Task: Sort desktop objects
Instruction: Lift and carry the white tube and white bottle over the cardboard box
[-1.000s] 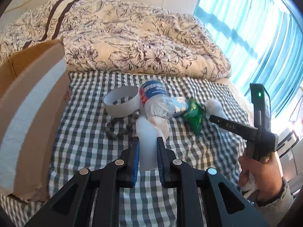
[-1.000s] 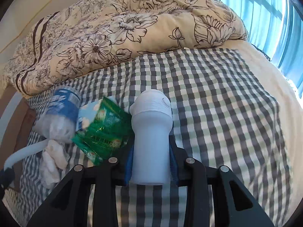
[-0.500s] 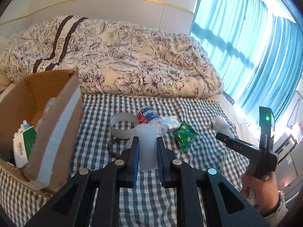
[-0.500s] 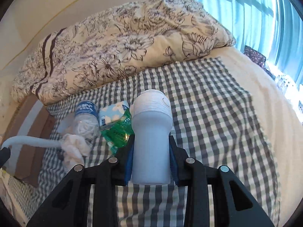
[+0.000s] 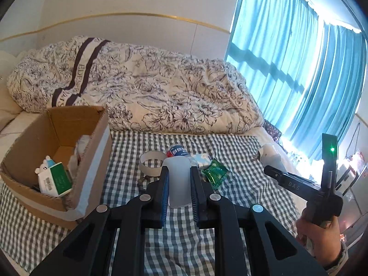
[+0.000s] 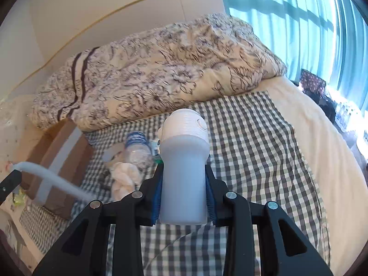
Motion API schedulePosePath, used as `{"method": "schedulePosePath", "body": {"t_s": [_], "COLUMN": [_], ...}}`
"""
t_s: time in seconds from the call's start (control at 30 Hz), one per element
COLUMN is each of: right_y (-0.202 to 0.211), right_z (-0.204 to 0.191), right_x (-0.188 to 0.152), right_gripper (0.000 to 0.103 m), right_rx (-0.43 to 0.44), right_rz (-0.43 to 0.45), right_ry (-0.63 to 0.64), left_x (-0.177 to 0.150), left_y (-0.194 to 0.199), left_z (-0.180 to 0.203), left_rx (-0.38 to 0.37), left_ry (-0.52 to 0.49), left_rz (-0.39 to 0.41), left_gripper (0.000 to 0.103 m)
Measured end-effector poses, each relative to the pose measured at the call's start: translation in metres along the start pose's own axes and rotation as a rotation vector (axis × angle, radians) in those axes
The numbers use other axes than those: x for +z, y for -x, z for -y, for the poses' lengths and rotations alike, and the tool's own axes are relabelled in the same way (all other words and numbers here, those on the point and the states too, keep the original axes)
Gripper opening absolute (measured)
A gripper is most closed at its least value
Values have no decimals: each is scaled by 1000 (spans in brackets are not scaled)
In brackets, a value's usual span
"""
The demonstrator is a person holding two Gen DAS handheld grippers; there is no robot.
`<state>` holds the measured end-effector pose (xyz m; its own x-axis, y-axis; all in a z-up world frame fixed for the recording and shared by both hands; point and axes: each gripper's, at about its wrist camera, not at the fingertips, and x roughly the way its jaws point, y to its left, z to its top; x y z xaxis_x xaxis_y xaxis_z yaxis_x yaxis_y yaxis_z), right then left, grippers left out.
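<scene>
Left gripper [image 5: 179,188] clamped on translucent white tube [image 5: 179,181], held above checked sheet [image 5: 128,147]. Right gripper [image 6: 184,184] pinching white device with plug prongs [image 6: 184,161], also lifted clear of sheet. Beyond on sheet: green snack packet [image 5: 215,174], tape ring [image 5: 150,166], crushed water bottle [image 5: 177,151]. To the left, cardboard box [image 5: 92,158] containing green-white carton [image 5: 55,179]. Farthest, floral duvet [image 5: 149,92].
</scene>
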<state>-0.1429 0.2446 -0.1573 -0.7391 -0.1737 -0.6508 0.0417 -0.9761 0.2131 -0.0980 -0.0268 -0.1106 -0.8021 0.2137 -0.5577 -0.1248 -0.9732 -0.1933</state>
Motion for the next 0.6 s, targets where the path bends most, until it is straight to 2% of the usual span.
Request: {"method": "schedulePosePath", "body": {"t_s": [0.23, 0.6], "right_y": [43, 95], "right_z": [-26, -64], "right_x": [6, 0], "right_gripper": [32, 32], "right_rx": [23, 53], "right_rz": [63, 112], "right_ry": [35, 94], "left_x": [8, 10], "left_y": [37, 83], "left_z": [-2, -11], "left_rx": [16, 33], "left_ry": [-5, 8], "left_rz": [51, 110], "left_gripper": [17, 17]}}
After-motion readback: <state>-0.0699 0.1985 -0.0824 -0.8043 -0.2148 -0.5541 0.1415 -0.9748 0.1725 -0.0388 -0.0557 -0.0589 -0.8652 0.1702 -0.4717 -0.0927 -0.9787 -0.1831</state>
